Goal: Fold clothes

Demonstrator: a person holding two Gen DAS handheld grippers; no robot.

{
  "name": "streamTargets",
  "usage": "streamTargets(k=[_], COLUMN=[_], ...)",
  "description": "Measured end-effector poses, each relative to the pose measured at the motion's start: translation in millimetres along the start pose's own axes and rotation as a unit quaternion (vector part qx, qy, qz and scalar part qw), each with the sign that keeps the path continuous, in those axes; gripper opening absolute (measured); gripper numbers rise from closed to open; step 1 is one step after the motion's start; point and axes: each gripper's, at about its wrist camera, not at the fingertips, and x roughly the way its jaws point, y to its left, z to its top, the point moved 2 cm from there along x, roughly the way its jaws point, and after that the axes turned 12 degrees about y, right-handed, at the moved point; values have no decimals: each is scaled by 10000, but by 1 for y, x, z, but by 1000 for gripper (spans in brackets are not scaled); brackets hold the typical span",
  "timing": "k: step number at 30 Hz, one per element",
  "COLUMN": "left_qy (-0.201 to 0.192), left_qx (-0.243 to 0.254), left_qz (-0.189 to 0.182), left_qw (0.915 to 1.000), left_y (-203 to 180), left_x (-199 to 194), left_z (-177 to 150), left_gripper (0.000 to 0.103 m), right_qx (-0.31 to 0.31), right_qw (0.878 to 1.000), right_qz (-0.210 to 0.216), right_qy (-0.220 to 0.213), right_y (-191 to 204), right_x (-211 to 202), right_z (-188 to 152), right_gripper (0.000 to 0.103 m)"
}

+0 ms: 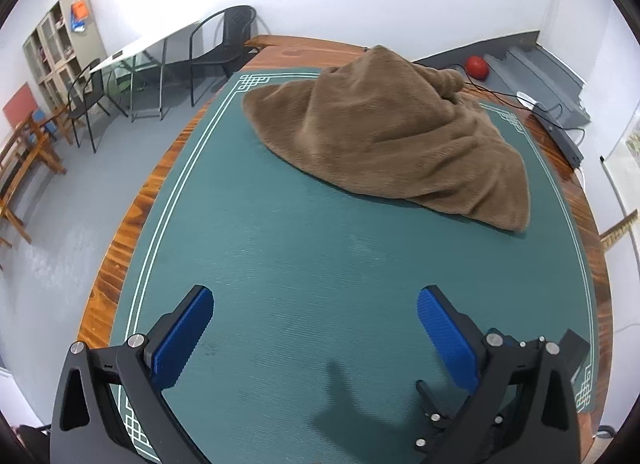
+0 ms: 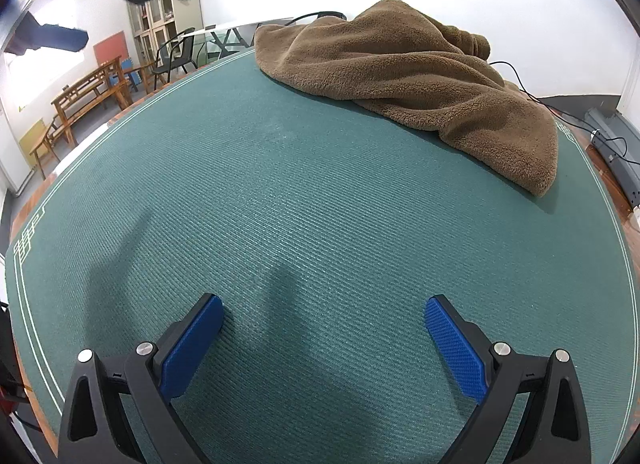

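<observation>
Both tools, left tool [image 1: 314, 306] and right tool [image 2: 324, 314], hover spread and empty over the green mat [image 1: 280, 248]. Brown garment [image 1: 384, 135] lies crumpled at the surface's far side; folding remains.

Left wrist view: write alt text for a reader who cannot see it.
A crumpled brown fleece garment lies heaped at the far side of a green mat on a wooden table. The left tool hangs open and empty over the near mat.
</observation>
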Motion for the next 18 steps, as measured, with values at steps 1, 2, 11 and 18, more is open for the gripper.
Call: streamTargets(k=[1, 2, 11, 18], left_qy=[-15, -30, -49, 7], left_qx=[38, 74, -70, -47], left_qz=[2, 4, -64, -56], left_qw=[10000, 10000, 9999, 10000], left_y=[-4, -9, -7, -7], left_x=[-2, -4, -10, -4], left_z=[0, -1, 1, 6], left_gripper=[102, 102, 102, 102], right_qx=[0, 0, 0, 2], right_qw=[10000, 10000, 10000, 10000], right_qz=[1, 3, 5, 5], right_qy=[6, 12, 25, 26], right_y=[0, 0, 0, 0], right_x=[0, -1, 0, 0], right_z=[0, 0, 0, 1], right_gripper=[102, 102, 102, 102])
